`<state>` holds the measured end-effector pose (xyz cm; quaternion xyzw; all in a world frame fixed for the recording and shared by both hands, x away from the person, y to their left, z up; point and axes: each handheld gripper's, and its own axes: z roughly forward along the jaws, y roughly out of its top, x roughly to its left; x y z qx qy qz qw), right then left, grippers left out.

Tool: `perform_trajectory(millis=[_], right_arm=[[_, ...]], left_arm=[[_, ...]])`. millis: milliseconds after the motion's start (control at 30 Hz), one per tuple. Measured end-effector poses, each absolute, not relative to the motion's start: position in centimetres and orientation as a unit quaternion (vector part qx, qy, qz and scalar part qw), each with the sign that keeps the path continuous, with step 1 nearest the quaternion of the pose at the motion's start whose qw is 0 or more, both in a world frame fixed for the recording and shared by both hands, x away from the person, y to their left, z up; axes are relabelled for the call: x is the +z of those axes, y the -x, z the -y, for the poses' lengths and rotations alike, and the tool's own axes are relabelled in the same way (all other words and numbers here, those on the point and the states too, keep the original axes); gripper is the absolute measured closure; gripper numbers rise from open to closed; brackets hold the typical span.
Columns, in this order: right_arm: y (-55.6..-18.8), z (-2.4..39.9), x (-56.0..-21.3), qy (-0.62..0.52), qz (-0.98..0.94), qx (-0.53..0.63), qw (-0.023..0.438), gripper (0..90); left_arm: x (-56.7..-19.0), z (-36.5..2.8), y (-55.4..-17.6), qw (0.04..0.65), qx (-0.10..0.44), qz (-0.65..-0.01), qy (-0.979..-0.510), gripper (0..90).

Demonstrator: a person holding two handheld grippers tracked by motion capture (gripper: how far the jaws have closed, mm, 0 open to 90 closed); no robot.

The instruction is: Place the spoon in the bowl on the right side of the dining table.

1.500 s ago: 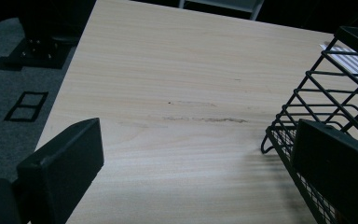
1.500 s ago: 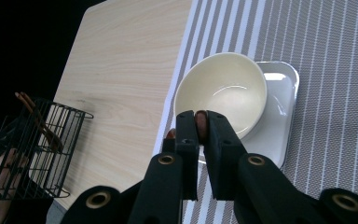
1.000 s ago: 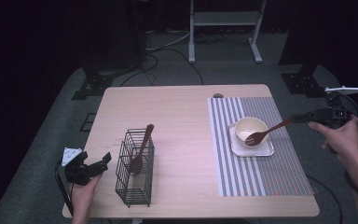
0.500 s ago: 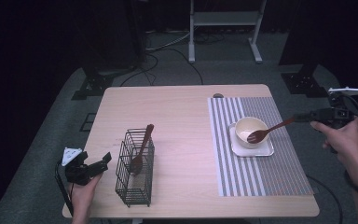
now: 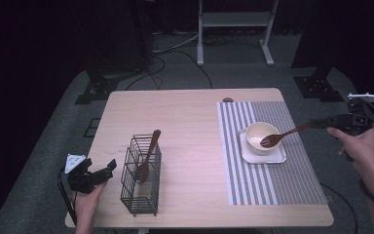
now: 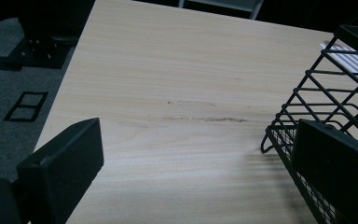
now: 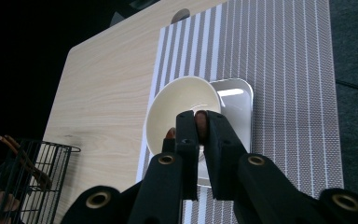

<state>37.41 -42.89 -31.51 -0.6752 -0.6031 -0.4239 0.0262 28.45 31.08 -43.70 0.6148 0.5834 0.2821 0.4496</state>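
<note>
Wooden table [image 5: 190, 122], centre of the high view — pale top with no legible writing, brand or label on any item.

Right gripper [image 5: 321, 123], right edge of the high view: jaws clamped on the handle of a dark wooden spoon [image 5: 280, 137]. The spoon slants down and left, its head over the rim of the cream bowl [image 5: 259, 134]. In the right gripper view the two black jaws meet on the spoon's handle [image 7: 201, 123] in the middle of the frame, the bowl [image 7: 177, 105] just beyond them.

Bowl sits on a small white square tray [image 5: 268, 155], which lies on a grey-and-white striped placemat [image 5: 272, 180], right half of the table.

Left gripper [image 5: 104, 170], lower left of the high view: jaws spread apart, nothing between them, just beside the black wire basket [image 5: 139, 195]. The left gripper view shows bare tabletop between the jaws and the basket [image 6: 326, 93] at right.

Second wooden spoon [image 5: 147, 155] stands tilted in the basket — handle up.
</note>
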Motion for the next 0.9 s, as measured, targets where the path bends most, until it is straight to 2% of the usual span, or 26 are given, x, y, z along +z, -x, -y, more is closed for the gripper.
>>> perform_trajectory(millis=[900], right_arm=[[-38.0, 42.4, -34.3, 0.682, 0.603, -0.413, 0.042, 83.3]], left_arm=[[-43.7, -31.0, -28.4, 0.448, 0.281, -0.583, -0.617, 1.7]])
